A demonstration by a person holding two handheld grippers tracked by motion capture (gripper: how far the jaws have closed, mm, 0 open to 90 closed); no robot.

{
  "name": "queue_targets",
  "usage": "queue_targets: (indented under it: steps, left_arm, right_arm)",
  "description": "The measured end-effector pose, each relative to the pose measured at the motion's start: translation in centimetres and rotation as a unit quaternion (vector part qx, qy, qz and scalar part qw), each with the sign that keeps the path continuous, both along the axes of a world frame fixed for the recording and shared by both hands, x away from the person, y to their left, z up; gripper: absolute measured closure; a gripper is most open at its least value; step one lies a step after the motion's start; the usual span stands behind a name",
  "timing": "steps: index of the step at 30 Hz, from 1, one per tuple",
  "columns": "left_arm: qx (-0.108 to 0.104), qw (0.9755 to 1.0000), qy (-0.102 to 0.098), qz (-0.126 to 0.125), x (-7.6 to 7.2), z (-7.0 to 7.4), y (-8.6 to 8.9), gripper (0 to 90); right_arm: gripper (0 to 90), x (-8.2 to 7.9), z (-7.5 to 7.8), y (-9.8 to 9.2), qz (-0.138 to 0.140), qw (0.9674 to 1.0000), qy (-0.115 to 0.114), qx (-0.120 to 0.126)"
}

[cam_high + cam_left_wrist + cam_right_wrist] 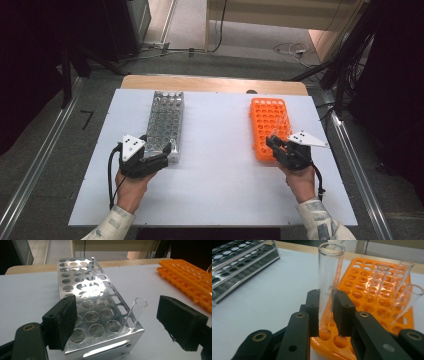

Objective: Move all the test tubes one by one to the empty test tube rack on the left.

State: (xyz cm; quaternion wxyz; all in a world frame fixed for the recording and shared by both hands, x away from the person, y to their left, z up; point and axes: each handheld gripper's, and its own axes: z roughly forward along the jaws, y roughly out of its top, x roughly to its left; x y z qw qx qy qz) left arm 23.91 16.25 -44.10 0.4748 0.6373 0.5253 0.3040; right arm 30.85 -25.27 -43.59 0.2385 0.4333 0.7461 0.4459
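The clear glass test tube [329,277], its base hidden between the pads, stands upright clamped in the right gripper [326,315] above the orange plastic rack [372,307], printing illegible; left gripper [120,322] gapes wide.

Two handheld black grippers, patterned sleeves

Each gripper, left [159,159] and right [273,144], is chunky black plastic with a grey three-cornered plate on top, dotted with small holes, plus a black cable trailing back. Jaws carry flat black pads [63,321] on arms with brass-ringed pivots. The sleeves [111,226] are pale with a grey print.
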Motion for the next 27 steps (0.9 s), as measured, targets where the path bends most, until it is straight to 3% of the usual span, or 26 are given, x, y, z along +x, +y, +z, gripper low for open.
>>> queue_targets:
  steps: [7,14,27]
  left_arm:
    - [-0.002,1.0,-0.002,-0.007,-0.2,0.2,-0.4,16.4]
    - [-0.002,0.9994,-0.003,-0.033,-0.8,0.6,-1.7,17.0]
    - [0.01,0.9965,-0.001,-0.083,-1.5,0.6,-5.1,23.0]
  right_arm:
    - [73.0,-0.5,0.0,1.3,0.026,0.9996,0.006,0.003]
    - [73.0,-1.1,-0.6,3.4,0.061,0.998,0.017,-0.006]
    - [73.0,-2.7,-1.7,8.6,0.135,0.9899,0.034,-0.024]
